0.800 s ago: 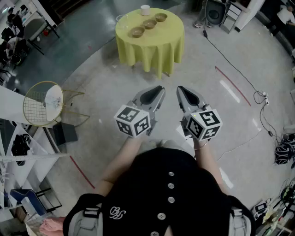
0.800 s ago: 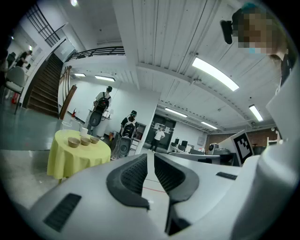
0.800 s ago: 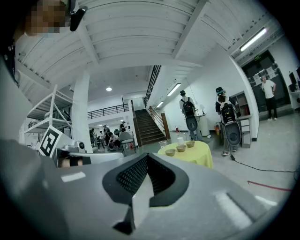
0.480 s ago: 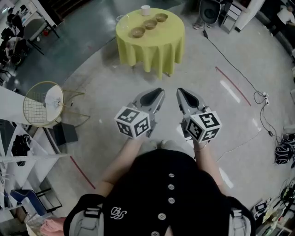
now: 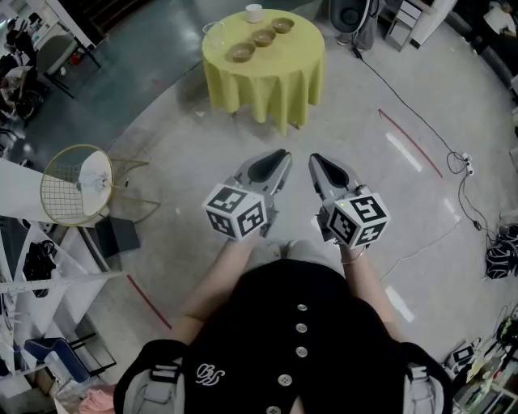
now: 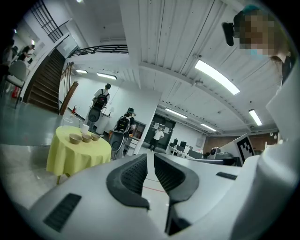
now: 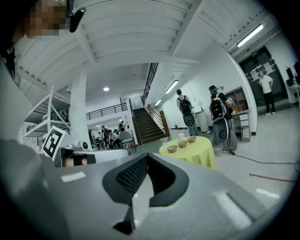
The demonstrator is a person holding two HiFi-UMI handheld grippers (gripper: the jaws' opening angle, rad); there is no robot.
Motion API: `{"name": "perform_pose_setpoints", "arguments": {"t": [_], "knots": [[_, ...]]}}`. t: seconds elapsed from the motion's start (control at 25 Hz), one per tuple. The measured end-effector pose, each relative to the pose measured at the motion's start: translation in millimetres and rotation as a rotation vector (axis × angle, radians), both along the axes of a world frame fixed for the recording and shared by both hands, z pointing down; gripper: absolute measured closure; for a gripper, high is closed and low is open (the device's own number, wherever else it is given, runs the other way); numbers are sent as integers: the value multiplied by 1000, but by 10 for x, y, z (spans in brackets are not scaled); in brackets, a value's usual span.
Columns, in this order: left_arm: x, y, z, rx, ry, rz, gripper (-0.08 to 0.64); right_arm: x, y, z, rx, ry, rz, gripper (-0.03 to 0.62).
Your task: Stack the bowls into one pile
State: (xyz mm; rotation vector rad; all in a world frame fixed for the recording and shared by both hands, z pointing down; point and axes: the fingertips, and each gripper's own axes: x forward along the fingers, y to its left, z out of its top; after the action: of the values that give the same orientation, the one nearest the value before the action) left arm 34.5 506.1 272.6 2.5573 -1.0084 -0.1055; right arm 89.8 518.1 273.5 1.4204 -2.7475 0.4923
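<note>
Three brown bowls stand apart in a row on a round table with a yellow cloth, far ahead of me. They also appear small in the left gripper view, bowls, and in the right gripper view, bowls. My left gripper and right gripper are held side by side at waist height, pointing at the table. Both are shut with nothing between the pads.
A white cup and a clear glass share the table. A round wire chair and white shelves stand at the left. Cables and red tape lines cross the floor on the right. People with backpacks stand beyond the table.
Both grippers keep their pose and stay shut. The room has slid slightly in the head view.
</note>
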Motion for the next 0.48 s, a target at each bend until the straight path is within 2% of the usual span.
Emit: {"name": "perform_pose_setpoints", "arguments": {"t": [0.28, 0.48], "knots": [[-104, 5, 78, -13, 30, 18, 506, -29, 3, 175, -41, -21, 53, 588], [-207, -116, 158, -41, 26, 1, 505, -71, -91, 257, -62, -14, 62, 588]]}}
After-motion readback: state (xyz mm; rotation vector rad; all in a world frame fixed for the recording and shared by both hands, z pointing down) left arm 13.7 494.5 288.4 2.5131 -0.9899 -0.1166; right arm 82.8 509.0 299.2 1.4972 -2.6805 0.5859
